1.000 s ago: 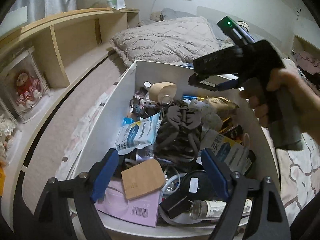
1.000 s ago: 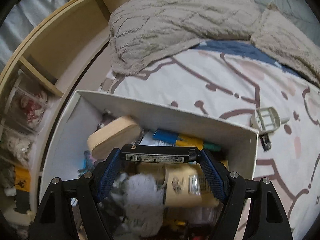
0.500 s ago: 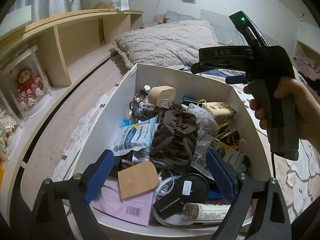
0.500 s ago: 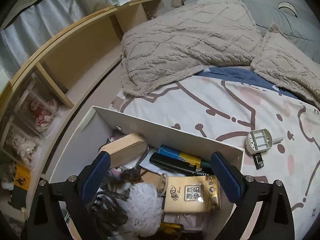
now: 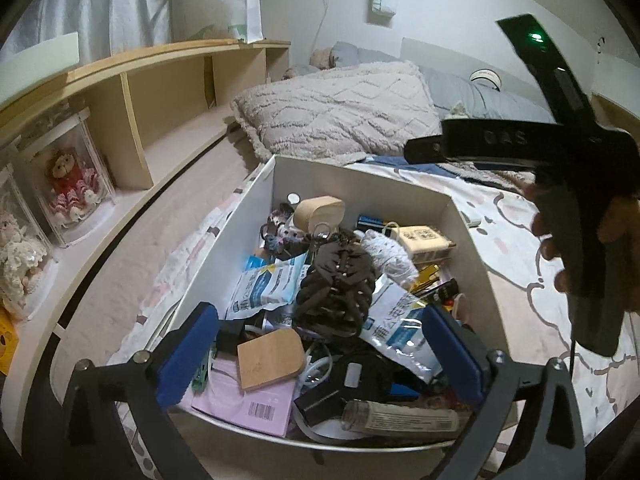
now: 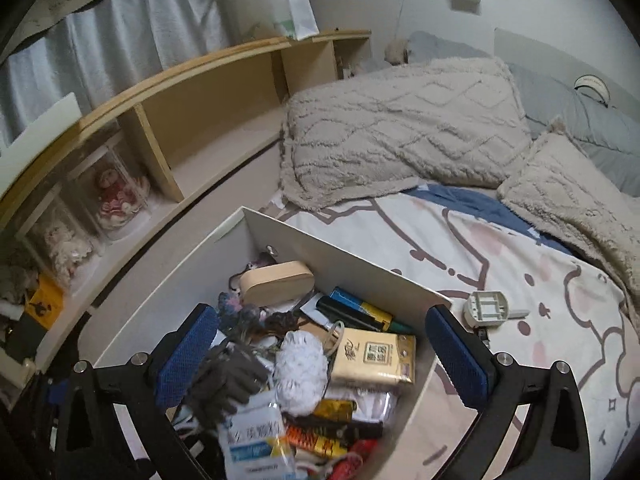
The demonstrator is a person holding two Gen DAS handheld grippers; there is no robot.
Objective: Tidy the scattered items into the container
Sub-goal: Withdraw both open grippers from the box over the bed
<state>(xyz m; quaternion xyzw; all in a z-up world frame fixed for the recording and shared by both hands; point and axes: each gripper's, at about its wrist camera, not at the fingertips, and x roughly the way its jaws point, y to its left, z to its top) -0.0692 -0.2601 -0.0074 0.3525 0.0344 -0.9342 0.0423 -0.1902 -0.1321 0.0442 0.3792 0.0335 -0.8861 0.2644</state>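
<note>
Both sets of jaws are opening wide, and nothing is between them. The left gripper point(image 5: 320, 354) hangs over the near end of the box point(image 5: 260, 204). The right gripper point(image 6: 322, 354) hangs over the far end of the same box, and a hand point(image 5: 616, 248) holds it.

The box sits on the bed point(image 6: 540, 280). It is very full. Inside are a brown hair clip point(image 5: 336, 284), a wood lid point(image 5: 269, 358), a pink pack point(image 5: 244, 404), a tan case point(image 6: 278, 282), a black stick point(image 6: 348, 314), a yellow pack point(image 6: 374, 358) and a white puff point(image 6: 300, 364), plus lots more.

Most of the job looks done, since so much is in the box. Some things are still out. A small white frame point(image 6: 488, 306) lies on the bed just past the box's right side, with a little dark bit point(image 6: 484, 334) by it. These look like the next things to pick up.
</note>
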